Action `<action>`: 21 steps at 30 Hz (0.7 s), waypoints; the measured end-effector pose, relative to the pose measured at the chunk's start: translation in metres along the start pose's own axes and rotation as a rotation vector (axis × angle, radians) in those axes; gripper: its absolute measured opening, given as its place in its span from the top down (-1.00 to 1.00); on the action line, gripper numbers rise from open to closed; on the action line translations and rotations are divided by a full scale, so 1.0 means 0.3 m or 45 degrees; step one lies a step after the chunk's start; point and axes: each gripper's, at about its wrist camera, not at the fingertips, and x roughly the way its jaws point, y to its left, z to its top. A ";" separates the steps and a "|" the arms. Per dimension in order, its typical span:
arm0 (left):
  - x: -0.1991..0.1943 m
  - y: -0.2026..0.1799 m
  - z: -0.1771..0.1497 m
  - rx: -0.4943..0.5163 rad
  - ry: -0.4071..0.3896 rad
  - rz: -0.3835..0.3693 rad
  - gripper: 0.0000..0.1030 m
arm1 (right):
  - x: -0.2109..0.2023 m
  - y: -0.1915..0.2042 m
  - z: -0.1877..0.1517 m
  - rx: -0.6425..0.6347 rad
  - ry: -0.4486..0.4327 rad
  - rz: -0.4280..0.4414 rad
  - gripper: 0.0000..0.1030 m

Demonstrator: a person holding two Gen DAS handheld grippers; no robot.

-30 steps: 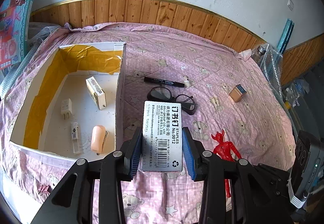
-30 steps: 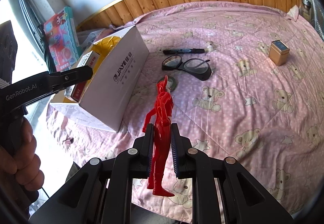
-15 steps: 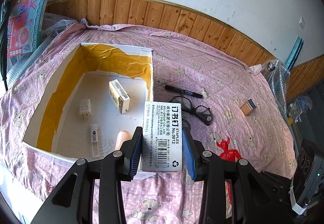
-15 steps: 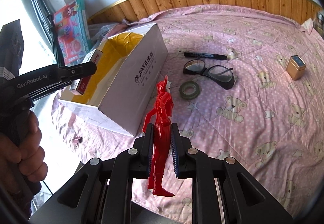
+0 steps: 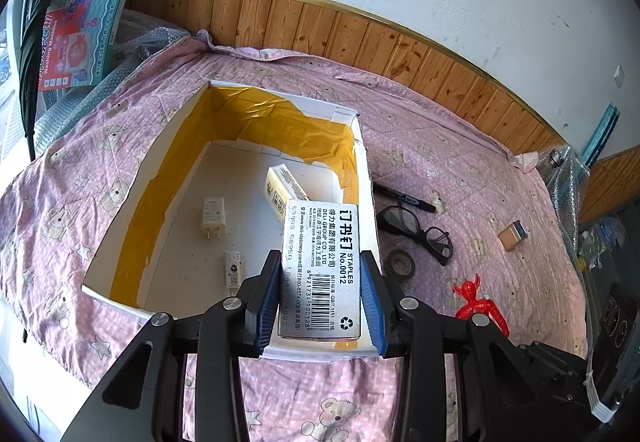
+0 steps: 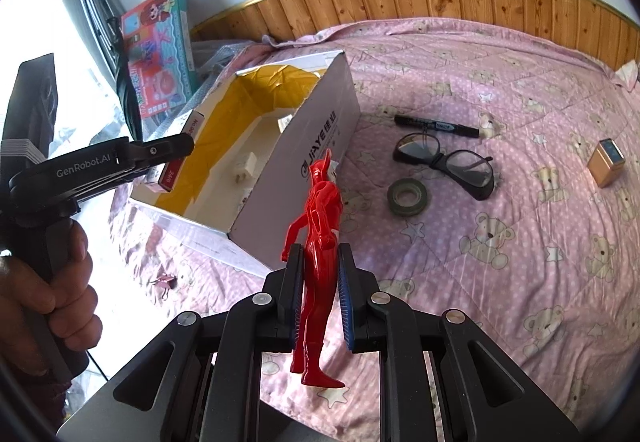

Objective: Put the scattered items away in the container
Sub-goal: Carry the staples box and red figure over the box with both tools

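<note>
We see a red figure (image 6: 318, 242), a white box (image 5: 366, 178) lined yellow, and a grey, black-printed staple box (image 5: 322, 266). The quilt (image 6: 500, 282) is pink with bears and stars.

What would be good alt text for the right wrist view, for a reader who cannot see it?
The right gripper holds a red toy figure upright above a pink quilt, beside an open cardboard box. Glasses, a marker and a tape roll lie on the quilt.

From my left camera the staple box (image 5: 321, 269) hides the carton's (image 5: 176, 146) near right corner; the red figure (image 5: 478, 302) is half hidden behind the rig.
</note>
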 end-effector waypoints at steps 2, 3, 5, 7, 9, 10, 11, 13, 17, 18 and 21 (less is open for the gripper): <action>-0.001 0.012 0.003 -0.005 -0.001 0.005 0.25 | 0.003 0.014 0.012 -0.010 -0.003 0.006 0.67; -0.002 0.019 0.004 -0.010 -0.002 0.006 0.25 | 0.003 0.020 0.016 -0.015 -0.005 0.008 0.67; -0.005 0.032 0.010 -0.015 -0.005 0.013 0.24 | 0.007 0.034 0.029 -0.025 -0.006 0.015 0.67; -0.005 0.042 0.017 -0.024 -0.007 0.017 0.24 | 0.010 0.050 0.042 -0.040 -0.009 0.021 0.67; -0.007 0.055 0.024 -0.030 -0.010 0.023 0.24 | 0.013 0.067 0.055 -0.053 -0.012 0.029 0.67; -0.008 0.060 0.028 -0.034 -0.011 0.026 0.24 | 0.014 0.075 0.062 -0.059 -0.013 0.034 0.67; -0.009 0.066 0.030 -0.037 -0.013 0.029 0.25 | 0.017 0.082 0.068 -0.065 -0.014 0.038 0.67; -0.010 0.076 0.036 -0.042 -0.016 0.035 0.24 | 0.023 0.097 0.078 -0.075 -0.016 0.045 0.67; -0.014 0.105 0.045 -0.058 -0.024 0.046 0.24 | 0.029 0.121 0.099 -0.094 -0.023 0.060 0.67; -0.016 0.111 0.047 -0.062 -0.025 0.049 0.24 | 0.030 0.127 0.104 -0.099 -0.025 0.062 0.67; -0.015 0.133 0.051 -0.076 -0.027 0.061 0.24 | 0.038 0.140 0.121 -0.113 -0.028 0.071 0.67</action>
